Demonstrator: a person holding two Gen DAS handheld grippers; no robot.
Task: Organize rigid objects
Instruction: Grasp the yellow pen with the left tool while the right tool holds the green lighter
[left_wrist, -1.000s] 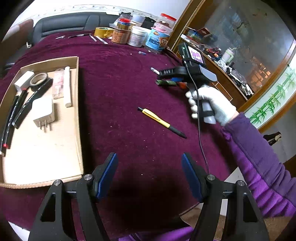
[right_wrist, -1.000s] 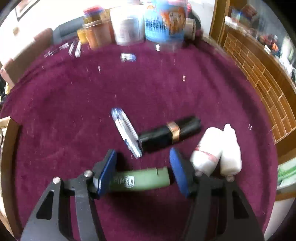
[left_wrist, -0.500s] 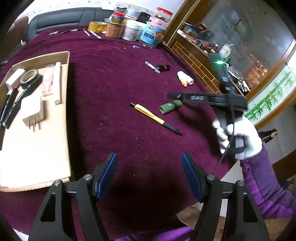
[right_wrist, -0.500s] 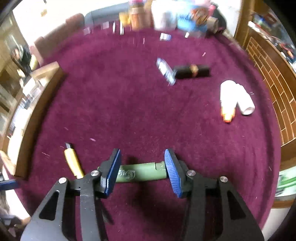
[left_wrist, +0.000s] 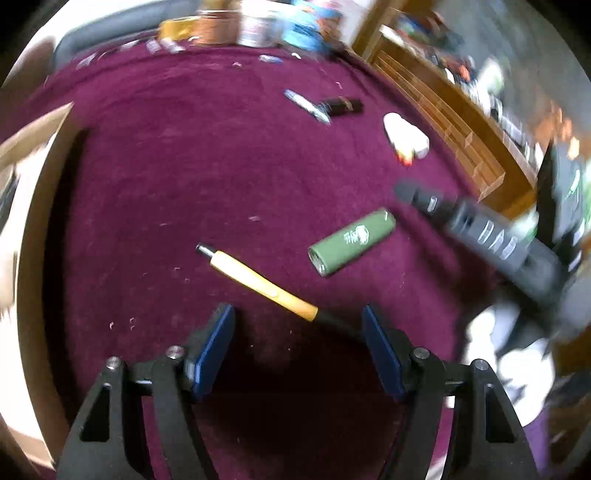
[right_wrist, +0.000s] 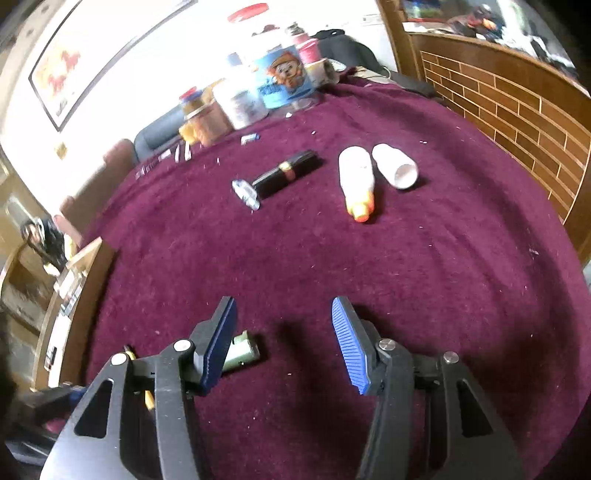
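Maroon cloth (right_wrist: 406, 277), green tube (left_wrist: 351, 242) loose beside spread right gripper (right_wrist: 282, 343); left gripper (left_wrist: 299, 347) likewise spread.

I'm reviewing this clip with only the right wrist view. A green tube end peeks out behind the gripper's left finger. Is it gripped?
Observer: No. The left wrist view shows the whole green tube lying loose on the maroon cloth, outside the fingers of the open right gripper.
Operator: And the yellow sliver beside it?
Observer: That is a yellow pen, flat on the cloth. Its dark tip reaches in between the fingers of the left gripper.
Operator: Is that gripper shut on the pen?
Observer: No. It is open, with one finger wide on each side of the tip.
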